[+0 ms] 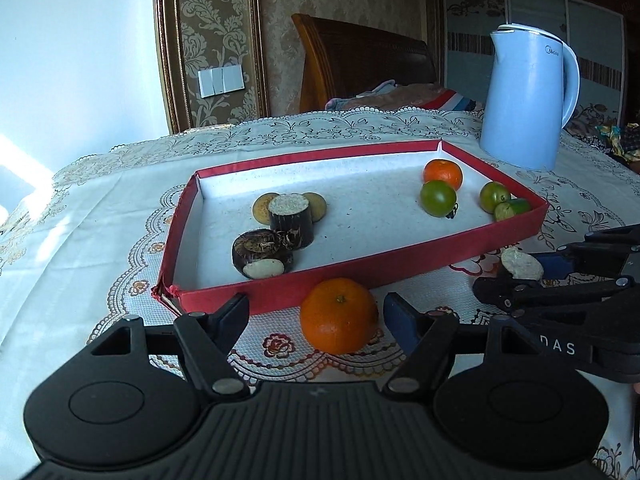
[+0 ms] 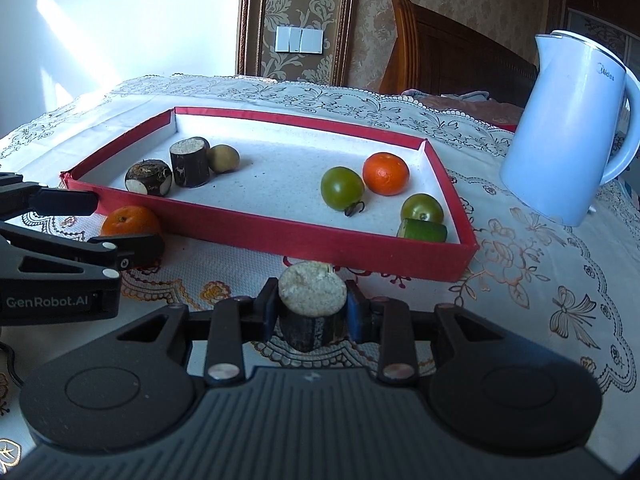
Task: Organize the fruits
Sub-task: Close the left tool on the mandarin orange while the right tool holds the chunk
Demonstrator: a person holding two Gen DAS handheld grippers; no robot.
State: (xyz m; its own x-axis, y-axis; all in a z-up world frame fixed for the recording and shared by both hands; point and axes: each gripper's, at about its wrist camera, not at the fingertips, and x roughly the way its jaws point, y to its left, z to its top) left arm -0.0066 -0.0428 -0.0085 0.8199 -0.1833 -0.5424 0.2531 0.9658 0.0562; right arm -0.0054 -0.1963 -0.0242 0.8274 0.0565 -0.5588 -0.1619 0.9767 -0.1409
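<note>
The right hand-held gripper (image 2: 312,312) is clamped on a short sugarcane piece (image 2: 313,305), dark-skinned with a pale cut top, held upright just outside the near wall of the red tray (image 2: 280,236). The left hand-held gripper (image 1: 316,316) stands wide open with a loose orange (image 1: 339,315) between its fingers, neither pad touching it; this orange sits on the lace cloth of the worktop (image 1: 100,216), right against the tray's near wall.

Seen from the left wrist, the tray lies at twelve o'clock from that orange. At about eleven o'clock inside it are another sugarcane piece (image 1: 290,220), a dark water chestnut (image 1: 262,254) touching it, and small yellowish fruits (image 1: 265,208) behind. Toward one o'clock lie a second orange (image 1: 443,175), two green tomatoes (image 1: 438,199) and a cut green piece (image 1: 512,209). Beyond the tray's far right corner stands a pale blue kettle (image 1: 528,100).
</note>
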